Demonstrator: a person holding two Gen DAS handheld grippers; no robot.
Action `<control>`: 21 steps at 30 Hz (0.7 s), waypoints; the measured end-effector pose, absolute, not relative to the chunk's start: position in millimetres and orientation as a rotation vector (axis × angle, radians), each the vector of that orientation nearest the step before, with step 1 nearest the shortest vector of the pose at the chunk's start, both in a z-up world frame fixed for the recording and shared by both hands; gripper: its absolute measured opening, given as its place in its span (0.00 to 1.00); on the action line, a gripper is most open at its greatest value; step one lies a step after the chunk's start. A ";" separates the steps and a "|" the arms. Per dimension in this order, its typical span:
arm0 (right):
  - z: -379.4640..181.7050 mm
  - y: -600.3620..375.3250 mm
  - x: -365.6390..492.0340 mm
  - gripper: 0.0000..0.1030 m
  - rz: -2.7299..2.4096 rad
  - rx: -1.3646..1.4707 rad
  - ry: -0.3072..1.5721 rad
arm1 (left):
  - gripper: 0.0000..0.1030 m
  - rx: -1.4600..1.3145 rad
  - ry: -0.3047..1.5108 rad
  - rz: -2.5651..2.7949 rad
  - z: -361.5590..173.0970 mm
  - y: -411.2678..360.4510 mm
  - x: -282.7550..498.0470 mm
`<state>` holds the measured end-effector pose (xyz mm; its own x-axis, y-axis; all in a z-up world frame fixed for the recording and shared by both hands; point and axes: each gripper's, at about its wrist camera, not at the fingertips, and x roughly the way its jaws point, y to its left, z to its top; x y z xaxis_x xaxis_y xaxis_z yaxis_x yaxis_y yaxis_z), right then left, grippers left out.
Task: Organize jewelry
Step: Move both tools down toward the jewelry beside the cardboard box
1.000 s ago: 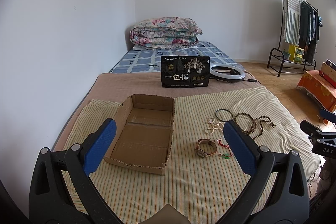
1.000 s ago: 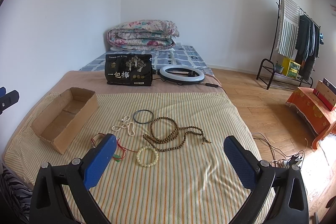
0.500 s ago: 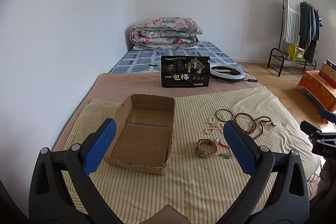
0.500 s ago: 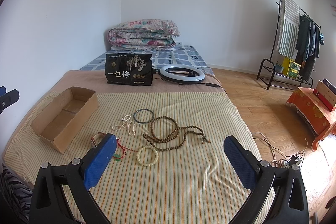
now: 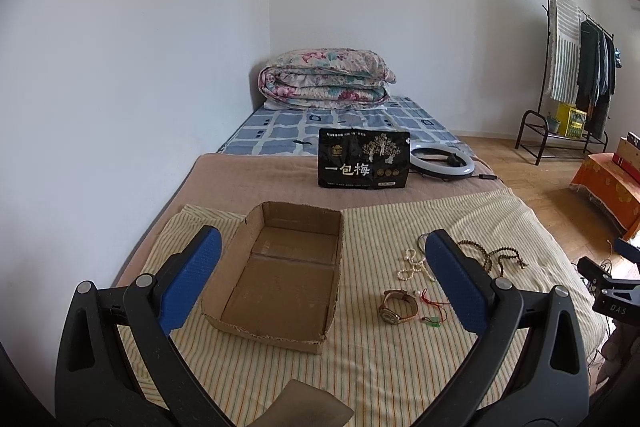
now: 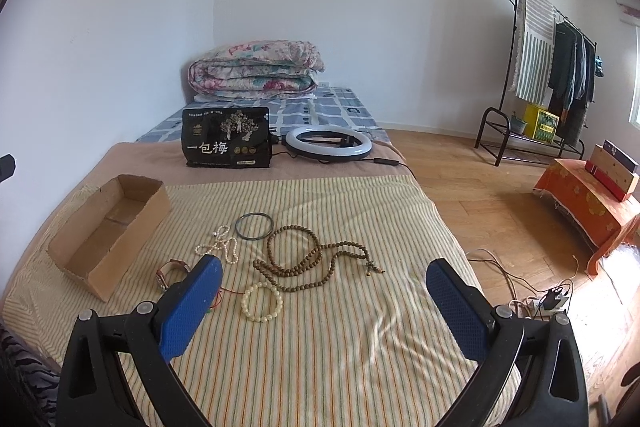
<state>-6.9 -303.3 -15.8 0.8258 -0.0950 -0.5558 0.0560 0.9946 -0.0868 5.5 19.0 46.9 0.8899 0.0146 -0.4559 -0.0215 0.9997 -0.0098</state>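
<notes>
**Both claws spread wide, holding nothing**

The left claw [image 5: 320, 275] hovers level with its blue-padded fingers [image 5: 192, 279] far apart. The right claw [image 6: 322, 301] matches it, fingers [image 6: 454, 307] equally splayed, nothing between either pair.

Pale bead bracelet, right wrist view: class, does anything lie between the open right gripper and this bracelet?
Nothing visible does. The pale bead bracelet lies flat on the striped blanket, just ahead of the right gripper and nearer its left finger. Only bare blanket separates them. The brown bead necklace lies beyond the bracelet, not in front of it.
</notes>
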 end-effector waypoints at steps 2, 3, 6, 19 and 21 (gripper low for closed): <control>-14.7 -305.3 -6.5 1.00 -0.073 -0.066 0.590 | 1.00 -0.010 0.470 0.015 52.6 21.8 7.9; -14.7 -305.9 -7.0 1.00 -0.071 -0.070 0.589 | 1.00 -0.009 0.469 0.019 56.2 24.6 9.6; -15.5 -306.4 -5.8 1.00 -0.063 -0.085 0.597 | 1.00 -0.001 0.484 0.011 63.8 33.1 18.7; -24.3 -320.4 42.5 0.96 0.007 -0.073 0.759 | 0.92 0.008 0.645 -0.071 13.7 30.5 59.7; -29.7 -320.3 52.5 0.93 0.026 -0.092 0.790 | 0.87 0.008 0.671 -0.102 1.0 22.9 64.6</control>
